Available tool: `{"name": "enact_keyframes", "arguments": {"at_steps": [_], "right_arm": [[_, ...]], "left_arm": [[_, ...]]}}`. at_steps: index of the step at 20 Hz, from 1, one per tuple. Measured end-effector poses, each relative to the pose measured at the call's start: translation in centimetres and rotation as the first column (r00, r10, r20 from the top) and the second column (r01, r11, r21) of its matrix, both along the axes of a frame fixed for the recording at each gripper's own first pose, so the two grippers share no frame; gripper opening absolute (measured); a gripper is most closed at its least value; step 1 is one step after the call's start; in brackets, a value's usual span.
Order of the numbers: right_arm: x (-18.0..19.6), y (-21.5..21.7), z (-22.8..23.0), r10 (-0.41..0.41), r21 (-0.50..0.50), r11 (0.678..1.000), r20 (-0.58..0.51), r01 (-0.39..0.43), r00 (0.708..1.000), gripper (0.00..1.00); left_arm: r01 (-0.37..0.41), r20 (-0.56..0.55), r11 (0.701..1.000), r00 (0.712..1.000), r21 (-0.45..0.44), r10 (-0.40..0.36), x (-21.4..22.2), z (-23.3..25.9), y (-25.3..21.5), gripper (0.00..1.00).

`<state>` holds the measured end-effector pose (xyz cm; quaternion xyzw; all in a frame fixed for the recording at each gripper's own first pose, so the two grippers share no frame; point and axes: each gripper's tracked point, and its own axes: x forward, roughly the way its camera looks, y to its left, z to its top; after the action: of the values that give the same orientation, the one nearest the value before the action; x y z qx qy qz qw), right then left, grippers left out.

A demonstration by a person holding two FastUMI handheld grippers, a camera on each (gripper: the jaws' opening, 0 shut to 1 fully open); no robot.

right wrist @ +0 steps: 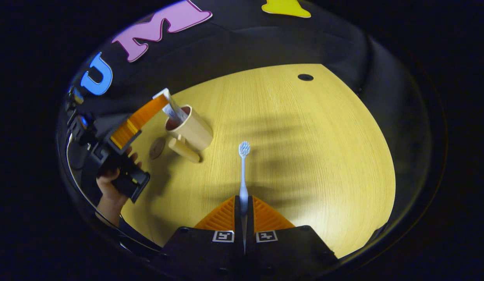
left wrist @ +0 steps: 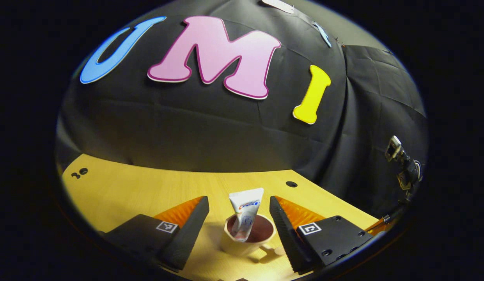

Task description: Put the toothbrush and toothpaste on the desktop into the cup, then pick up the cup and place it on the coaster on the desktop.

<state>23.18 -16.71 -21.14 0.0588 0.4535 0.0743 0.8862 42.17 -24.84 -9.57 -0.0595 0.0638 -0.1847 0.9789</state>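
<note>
Left gripper view: left tool (left wrist: 239, 218) wide open, fingers flanking cup (left wrist: 247, 236) on bench (left wrist: 121, 191), not touching. Toothpaste tube (left wrist: 245, 216) stands tilted inside cup, cap down; first item judged done.

Right gripper view: right tool (right wrist: 243, 208) clamped narrow on toothbrush (right wrist: 243, 171) handle, bristled head pointing ahead of tool. Cup (right wrist: 189, 130) ahead-left, beside left tool (right wrist: 142, 115); round coaster (right wrist: 157, 148) just beside cup. Step in hand: toothbrush transfer. Next move calls for carrying toothbrush over cup mouth, then release.

Light wood bench (right wrist: 304, 148) carrying cup (right wrist: 193, 130) with coaster (right wrist: 157, 148) just beside it.
</note>
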Motion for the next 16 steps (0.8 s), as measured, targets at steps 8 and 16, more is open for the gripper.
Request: {"name": "enact_keyframes", "arguments": {"at_steps": [8, 16], "right_arm": [[9.7, 5.1, 6.7, -0.004, 0.148, 0.988, 0.245, -0.034, 0.969, 0.05], [16.1, 10.2, 8.9, -0.034, 0.244, 0.968, 0.367, -0.061, 0.930, 0.05]], "left_arm": [[-0.053, -0.126, 0.996, 0.991, -0.068, 0.045, -11.0, -1.1, 2.1, 0.97], [-0.077, -0.153, 0.993, 0.986, -0.090, 0.063, -13.0, -0.6, 2.0, 0.97]]}}
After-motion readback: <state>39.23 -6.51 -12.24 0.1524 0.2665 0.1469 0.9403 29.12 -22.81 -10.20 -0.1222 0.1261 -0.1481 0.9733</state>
